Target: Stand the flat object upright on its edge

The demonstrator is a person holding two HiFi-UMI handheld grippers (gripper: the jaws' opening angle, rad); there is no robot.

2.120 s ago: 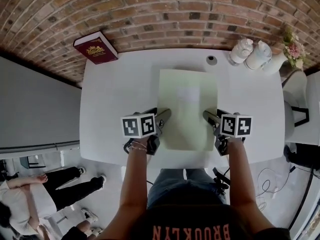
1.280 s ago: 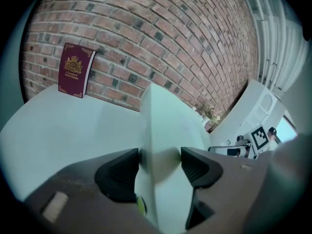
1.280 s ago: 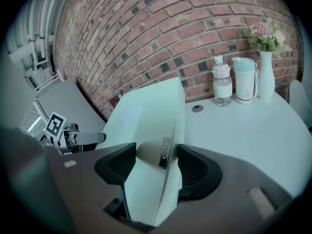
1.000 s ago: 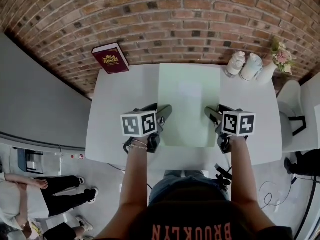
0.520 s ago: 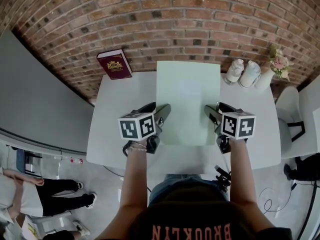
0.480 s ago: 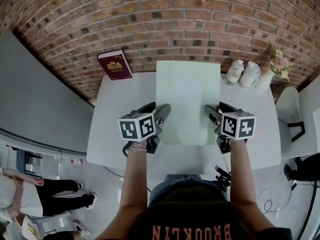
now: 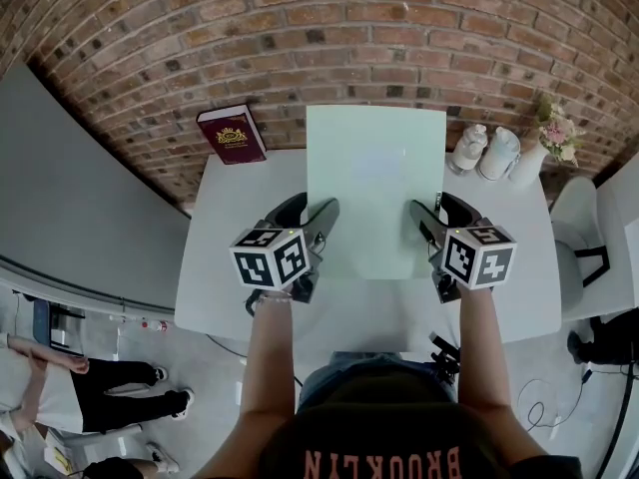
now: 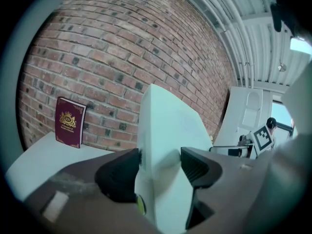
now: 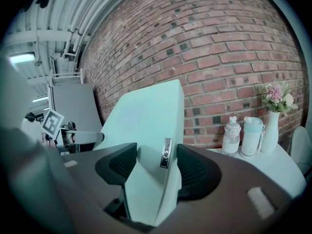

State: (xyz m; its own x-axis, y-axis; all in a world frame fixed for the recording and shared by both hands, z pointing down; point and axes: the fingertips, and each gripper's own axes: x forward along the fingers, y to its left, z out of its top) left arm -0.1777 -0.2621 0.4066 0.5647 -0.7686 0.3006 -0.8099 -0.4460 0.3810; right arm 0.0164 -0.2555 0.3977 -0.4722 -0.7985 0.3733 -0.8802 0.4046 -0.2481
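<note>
In the head view, a pale green flat rectangular case is held over the middle of the white surface, its far edge lifted toward the red brick wall. The left gripper grasps its left side and the right gripper its right side. Whether the near edge touches the surface cannot be told. A maroon hardcover book stands at the far left against the wall. Two pale bottles and a white vase of pink flowers stand at the far right. In the left gripper view, the left gripper is clenched on the case, a black pad pressing each face, and the case rises steeply in front of the wall, with the book upright far to the left. In the right gripper view, the right gripper is likewise clamped on the case, just beside a small metal clasp on its edge. The bottles stand to the right.
</note>
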